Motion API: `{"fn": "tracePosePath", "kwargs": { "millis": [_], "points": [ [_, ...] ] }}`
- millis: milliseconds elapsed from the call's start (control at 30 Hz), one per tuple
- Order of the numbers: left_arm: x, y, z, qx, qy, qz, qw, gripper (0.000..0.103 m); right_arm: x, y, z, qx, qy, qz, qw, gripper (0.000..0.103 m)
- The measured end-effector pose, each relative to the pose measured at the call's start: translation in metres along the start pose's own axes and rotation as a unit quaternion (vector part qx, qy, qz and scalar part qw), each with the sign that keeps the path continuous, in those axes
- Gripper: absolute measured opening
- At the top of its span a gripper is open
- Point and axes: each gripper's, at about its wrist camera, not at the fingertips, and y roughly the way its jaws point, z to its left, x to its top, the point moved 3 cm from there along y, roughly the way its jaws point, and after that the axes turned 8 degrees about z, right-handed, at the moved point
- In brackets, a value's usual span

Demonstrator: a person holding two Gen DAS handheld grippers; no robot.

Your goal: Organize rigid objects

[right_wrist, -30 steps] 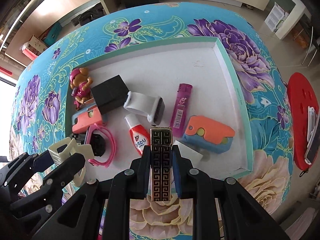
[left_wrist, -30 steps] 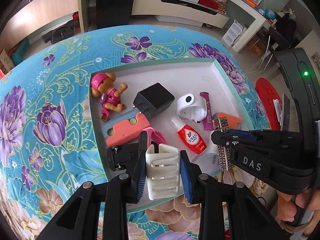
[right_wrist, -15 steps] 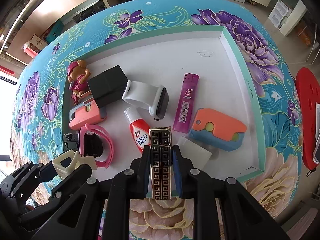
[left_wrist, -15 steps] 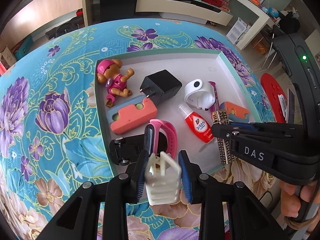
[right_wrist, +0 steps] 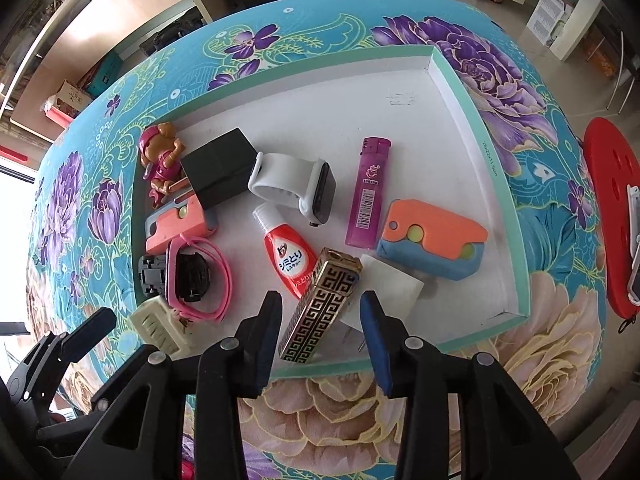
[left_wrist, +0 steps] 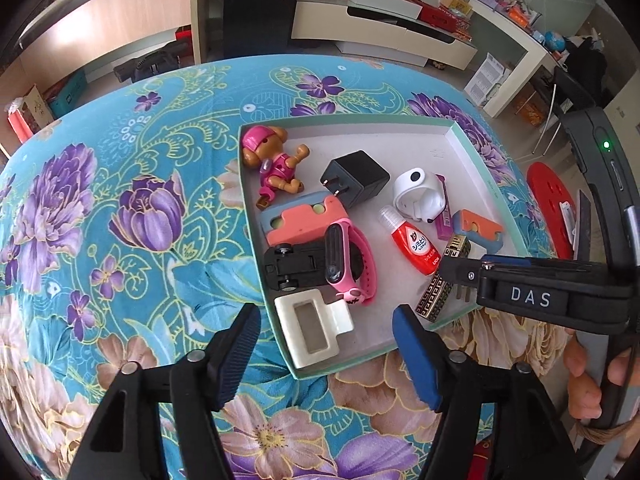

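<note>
Now both grippers, left gripper (left_wrist: 326, 344) and right gripper (right_wrist: 320, 332), have just opened and hold nothing; cream clip (left_wrist: 310, 326) and patterned lighter (right_wrist: 320, 308) lie at the tray's (right_wrist: 500, 176) near edge, every visible item inside

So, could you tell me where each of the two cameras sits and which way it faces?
Left wrist: on the left gripper, facing steeply down at the tray's near corner and the cream clip; the right gripper and a hand show at right.
Right wrist: on the right gripper, facing steeply down at the gold lighter; the left gripper shows at lower left.
Shared: both jaws have just been opening, each thing lying free in the tray.
</note>
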Motion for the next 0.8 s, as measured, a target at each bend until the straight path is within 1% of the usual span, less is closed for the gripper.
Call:
{"fn": "tracePosePath", "kwargs": {
  "millis": [33, 67, 167, 200, 333, 367, 467, 633, 667, 700, 800],
  "points": [
    [-0.003, -0.003, 0.003, 0.002, -0.003, -0.005, 1.0000, 0.080, -0.003, -0.001, 0.001, 0.002, 0.000, -0.003, 1.000, 0.056],
    [-0.006, -0.005, 0.006, 0.003, -0.006, -0.008, 0.9999, 0.083, -0.006, -0.003, 0.001, 0.003, 0.000, -0.007, 1.000, 0.064],
    [-0.016, -0.008, 0.017, 0.016, -0.019, -0.017, 0.9995, 0.091, -0.016, -0.006, 0.005, 0.007, -0.001, -0.017, 1.000, 0.067],
    [-0.019, -0.008, 0.021, 0.023, -0.025, -0.020, 0.9992, 0.094, -0.020, -0.007, 0.007, 0.004, -0.002, -0.021, 1.000, 0.071],
    [-0.035, -0.011, 0.043, 0.045, -0.047, -0.030, 0.9974, 0.103, -0.040, -0.011, 0.019, -0.003, -0.019, -0.041, 0.999, 0.079],
    [-0.039, -0.012, 0.049, 0.049, -0.053, -0.034, 0.9968, 0.103, -0.045, -0.011, 0.023, -0.005, -0.026, -0.045, 0.999, 0.081],
    [-0.052, -0.013, 0.063, 0.060, -0.067, -0.042, 0.9950, 0.103, -0.060, -0.009, 0.038, -0.015, -0.039, -0.057, 0.998, 0.082],
    [-0.073, -0.016, 0.087, 0.073, -0.090, -0.055, 0.9917, 0.103, -0.082, 0.002, 0.062, -0.011, -0.044, -0.069, 0.997, 0.083],
    [-0.078, -0.016, 0.091, 0.075, -0.094, -0.057, 0.9911, 0.103, -0.084, 0.006, 0.066, -0.012, -0.046, -0.072, 0.996, 0.086],
    [-0.082, -0.016, 0.095, 0.077, -0.097, -0.059, 0.9905, 0.103, -0.089, 0.009, 0.071, -0.013, -0.049, -0.074, 0.996, 0.092],
    [-0.094, -0.013, 0.108, 0.089, -0.103, -0.063, 0.9887, 0.103, -0.101, 0.016, 0.080, -0.014, -0.051, -0.082, 0.995, 0.093]
  ]
}}
